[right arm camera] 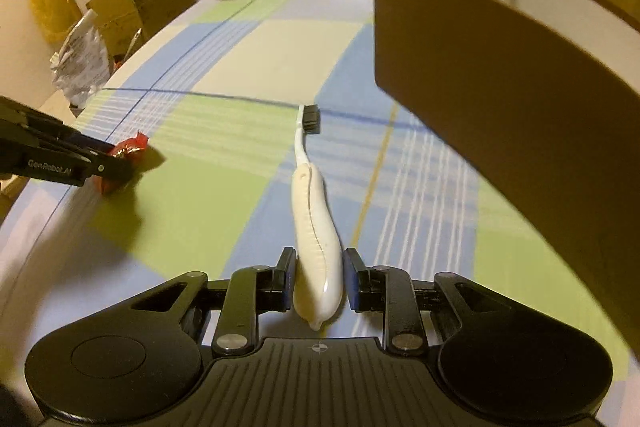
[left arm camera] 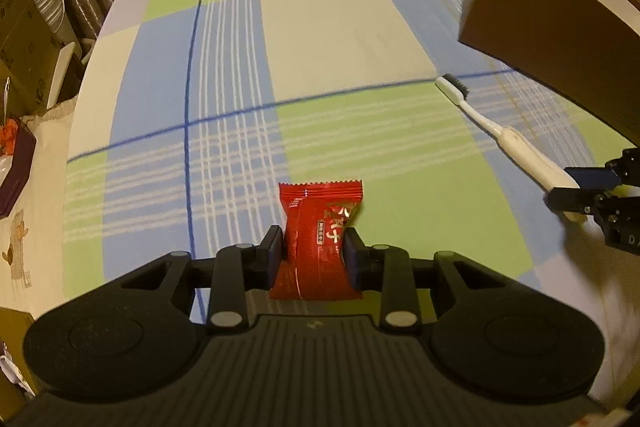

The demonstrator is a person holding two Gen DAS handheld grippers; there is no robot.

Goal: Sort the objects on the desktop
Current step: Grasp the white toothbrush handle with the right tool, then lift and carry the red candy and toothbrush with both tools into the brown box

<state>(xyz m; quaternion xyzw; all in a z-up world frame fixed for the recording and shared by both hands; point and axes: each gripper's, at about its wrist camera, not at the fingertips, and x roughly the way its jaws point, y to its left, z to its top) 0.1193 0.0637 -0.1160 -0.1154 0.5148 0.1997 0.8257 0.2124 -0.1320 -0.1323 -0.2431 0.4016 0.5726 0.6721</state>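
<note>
Both grippers point steeply down at the checked cloth (left arm camera: 332, 39). The left gripper (left arm camera: 314, 259) is almost closed and pinches a red packet (left arm camera: 316, 239) low in the frame centre. The right gripper (right arm camera: 318, 281) is nearly closed on the handle of a white toothbrush (right arm camera: 314, 211), beside a brown box (right arm camera: 500, 75) at upper right.

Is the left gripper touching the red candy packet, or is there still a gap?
Touching. In the left wrist view, both pads of the left gripper press against the sides of the red candy packet, which is pinched narrow between them.
</note>
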